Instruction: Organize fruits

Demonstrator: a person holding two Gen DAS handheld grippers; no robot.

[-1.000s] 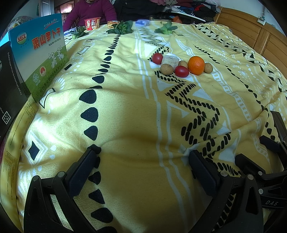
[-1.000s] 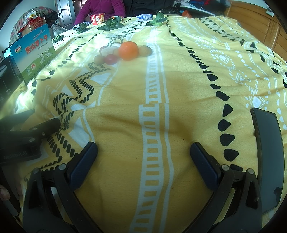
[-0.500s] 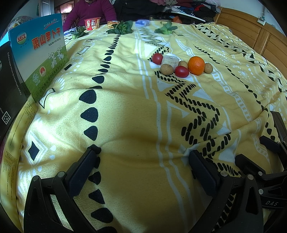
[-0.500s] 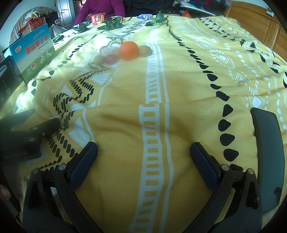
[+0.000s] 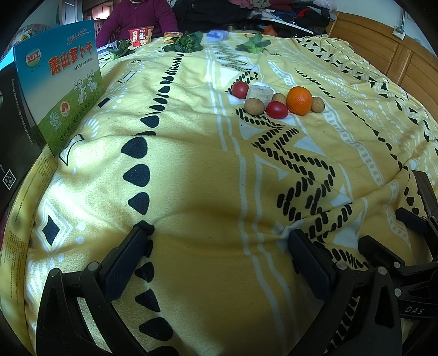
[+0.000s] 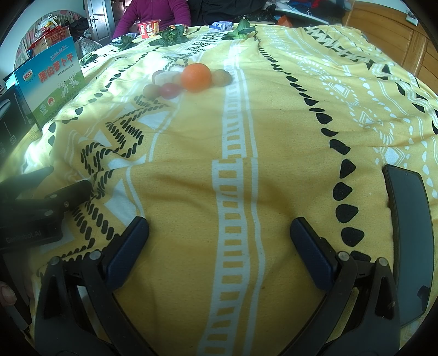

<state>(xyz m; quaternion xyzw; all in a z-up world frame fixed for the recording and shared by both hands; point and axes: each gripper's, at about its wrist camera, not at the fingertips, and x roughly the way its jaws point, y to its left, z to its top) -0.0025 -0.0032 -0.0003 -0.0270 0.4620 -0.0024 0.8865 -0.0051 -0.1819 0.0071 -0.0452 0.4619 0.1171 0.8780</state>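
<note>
A small cluster lies on the yellow patterned blanket (image 5: 191, 164) far ahead: an orange (image 5: 299, 100), two red tomatoes (image 5: 277, 109) (image 5: 240, 89), several small brown round fruits (image 5: 254, 106) and a pale block (image 5: 259, 92). The orange also shows in the right wrist view (image 6: 196, 77), with the cluster blurred beside it. My left gripper (image 5: 219, 252) is open and empty, low over the blanket. My right gripper (image 6: 219, 241) is open and empty too, beside the left one.
A blue and green carton (image 5: 60, 79) stands at the left edge next to a black box (image 5: 13, 131). A dark phone (image 6: 410, 227) lies right of my right gripper. Leafy greens (image 5: 186, 43), a red cup (image 5: 141, 35) and a seated person (image 5: 137, 16) are at the far end.
</note>
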